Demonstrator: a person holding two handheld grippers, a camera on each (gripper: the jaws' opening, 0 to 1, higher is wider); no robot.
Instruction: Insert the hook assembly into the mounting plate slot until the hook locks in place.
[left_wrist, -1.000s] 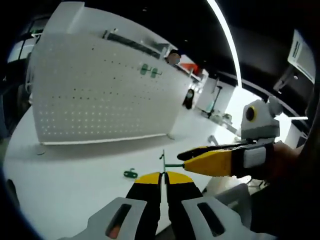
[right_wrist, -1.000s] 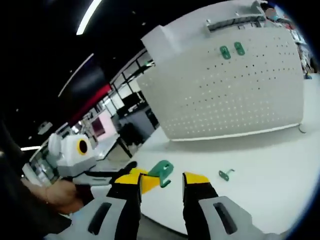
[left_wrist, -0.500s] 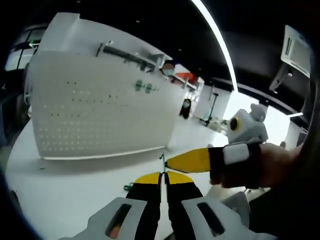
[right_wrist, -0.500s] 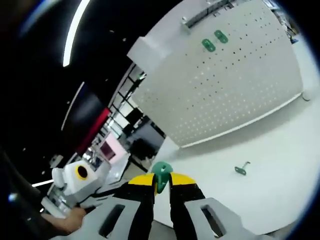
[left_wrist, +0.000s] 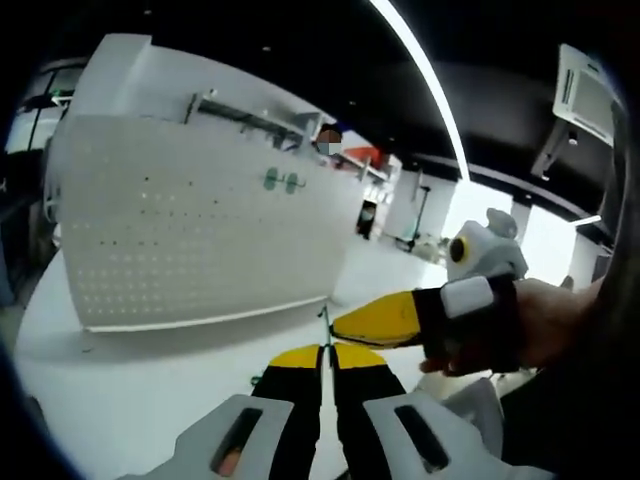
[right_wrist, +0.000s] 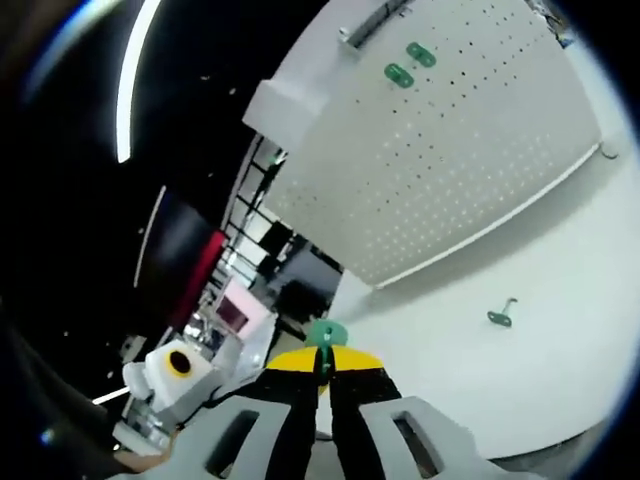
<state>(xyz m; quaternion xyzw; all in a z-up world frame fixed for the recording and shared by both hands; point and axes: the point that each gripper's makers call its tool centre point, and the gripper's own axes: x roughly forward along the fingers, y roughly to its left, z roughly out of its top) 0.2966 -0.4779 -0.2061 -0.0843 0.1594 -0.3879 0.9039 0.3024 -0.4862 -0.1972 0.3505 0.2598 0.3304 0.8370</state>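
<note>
The green hook assembly (left_wrist: 324, 325) shows edge-on as a thin strip rising from my left gripper (left_wrist: 327, 350), which is shut on it. My right gripper (left_wrist: 342, 325) comes in from the right in a person's hand, its yellow tip meeting the same piece. In the right gripper view, my right gripper (right_wrist: 322, 357) is shut on the hook's green plate (right_wrist: 322, 334). The white perforated mounting board (left_wrist: 200, 240) (right_wrist: 470, 150) stands upright on the table beyond. Two green hooks (left_wrist: 283, 181) (right_wrist: 408, 62) hang near its top.
A loose green hook (right_wrist: 500, 316) lies on the white table (right_wrist: 570, 320) in front of the board. Part of it peeks out left of my left jaws (left_wrist: 258, 380). A rail runs along the board's top edge (left_wrist: 250, 112). Office space lies behind.
My right gripper, open around the green plate a second ago, has shut on it. Both views have swung a little; the left gripper stays shut on the hook.
</note>
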